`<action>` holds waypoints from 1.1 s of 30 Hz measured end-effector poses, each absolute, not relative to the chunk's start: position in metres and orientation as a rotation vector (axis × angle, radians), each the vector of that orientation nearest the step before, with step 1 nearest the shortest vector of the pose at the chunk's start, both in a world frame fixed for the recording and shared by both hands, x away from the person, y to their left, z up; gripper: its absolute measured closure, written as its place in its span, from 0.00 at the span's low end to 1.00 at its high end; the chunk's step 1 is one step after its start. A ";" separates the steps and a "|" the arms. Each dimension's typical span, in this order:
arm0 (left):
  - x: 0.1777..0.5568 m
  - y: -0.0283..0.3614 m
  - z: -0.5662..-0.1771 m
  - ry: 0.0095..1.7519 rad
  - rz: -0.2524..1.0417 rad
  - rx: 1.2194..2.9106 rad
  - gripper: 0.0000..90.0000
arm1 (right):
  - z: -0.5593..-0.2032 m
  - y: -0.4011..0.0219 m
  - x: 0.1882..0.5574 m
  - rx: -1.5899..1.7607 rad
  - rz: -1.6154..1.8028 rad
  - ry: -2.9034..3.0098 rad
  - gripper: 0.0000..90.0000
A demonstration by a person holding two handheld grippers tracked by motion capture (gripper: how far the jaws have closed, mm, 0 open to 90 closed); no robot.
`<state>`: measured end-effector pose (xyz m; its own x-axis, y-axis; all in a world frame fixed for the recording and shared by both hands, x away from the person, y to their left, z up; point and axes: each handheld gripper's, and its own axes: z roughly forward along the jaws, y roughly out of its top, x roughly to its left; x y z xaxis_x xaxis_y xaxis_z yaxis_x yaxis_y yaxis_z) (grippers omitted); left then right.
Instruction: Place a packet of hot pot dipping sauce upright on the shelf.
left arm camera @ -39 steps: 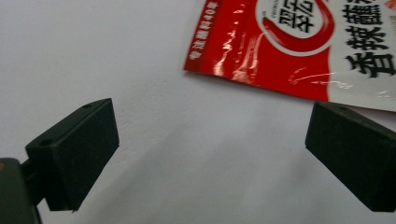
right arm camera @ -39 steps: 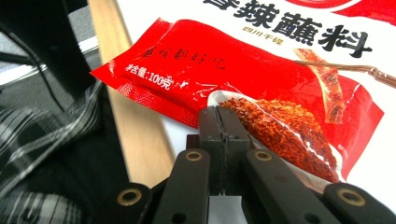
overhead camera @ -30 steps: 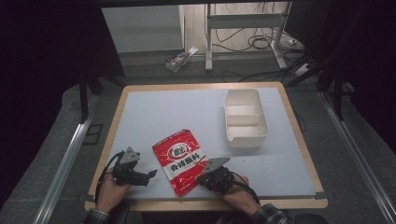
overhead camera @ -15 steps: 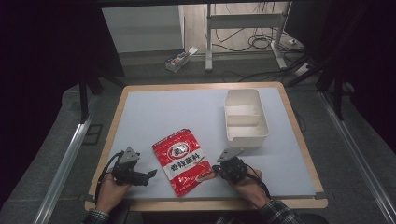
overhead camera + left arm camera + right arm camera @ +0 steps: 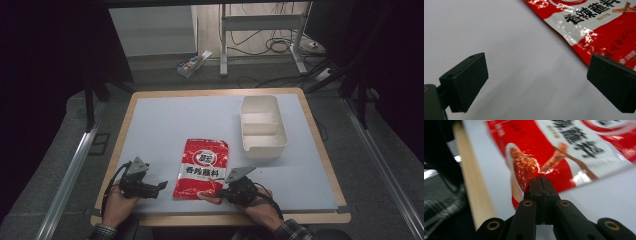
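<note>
Pale surface with wood edge. White two-part bin at far right. Red sauce packet lies flat near the front edge, between the hands. Right gripper fingers clenched on the packet's near corner. Left gripper just left of the packet, fingers spread apart, grasping nothing.

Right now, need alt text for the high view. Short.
A person at a table pinches the near edge of a red seasoning packet with the shut right gripper. The left gripper rests open on the table left of the packet, and a white two-compartment bin stands farther back on the right.
</note>
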<state>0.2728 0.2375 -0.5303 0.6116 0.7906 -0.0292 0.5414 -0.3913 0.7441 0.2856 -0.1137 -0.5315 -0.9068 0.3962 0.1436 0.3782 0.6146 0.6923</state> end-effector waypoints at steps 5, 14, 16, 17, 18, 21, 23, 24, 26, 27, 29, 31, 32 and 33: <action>0.273 0.237 -0.530 1.046 0.427 2.094 0.04 | -0.533 -0.099 0.278 0.624 1.215 2.821 1.00; 0.273 0.237 -0.531 1.042 0.422 2.096 0.04 | -0.532 -0.067 0.269 0.496 1.210 2.830 1.00; 0.273 0.238 -0.530 1.043 0.421 2.093 0.04 | -0.531 -0.069 0.270 0.492 1.198 2.822 1.00; 0.273 0.238 -0.531 1.043 0.420 2.092 0.04 | -0.529 -0.073 0.271 0.499 1.183 2.808 0.99; 0.273 0.237 -0.531 1.041 0.422 2.095 0.04 | -0.524 -0.085 0.275 0.518 1.159 2.778 0.98; 0.273 0.237 -0.530 1.039 0.425 2.099 0.04 | -0.520 -0.099 0.281 0.550 1.145 2.750 0.95; 0.272 0.237 -0.531 1.038 0.429 2.101 0.04 | -0.513 -0.121 0.287 0.616 1.121 2.708 0.88; 0.272 0.237 -0.531 1.038 0.430 2.102 0.04 | -0.513 -0.121 0.287 0.616 1.121 2.708 0.88; 0.272 0.237 -0.531 1.037 0.434 2.103 0.04 | -0.509 -0.140 0.292 0.688 1.100 2.673 0.78; 0.272 0.237 -0.531 1.034 0.436 2.105 0.04 | -0.509 -0.140 0.292 0.688 1.100 2.673 0.78; 0.272 0.236 -0.531 1.034 0.443 2.107 0.05 | -0.507 -0.156 0.296 0.741 1.086 2.641 0.65; 0.272 0.236 -0.531 1.031 0.444 2.111 0.05 | -0.507 -0.164 0.298 0.770 1.064 2.620 0.57; 0.272 0.236 -0.531 1.031 0.444 2.111 0.04 | -0.507 -0.164 0.298 0.770 1.064 2.620 0.57; 0.272 0.236 -0.531 1.032 0.445 2.110 0.05 | -0.508 -0.172 0.301 0.800 1.047 2.605 0.49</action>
<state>0.2722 0.2361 -0.5314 0.6176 0.7864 -0.0097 0.5322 -0.4089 0.7414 0.3008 -0.1718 -0.5077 -0.8272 0.5619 -0.0024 0.4038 0.5976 0.6927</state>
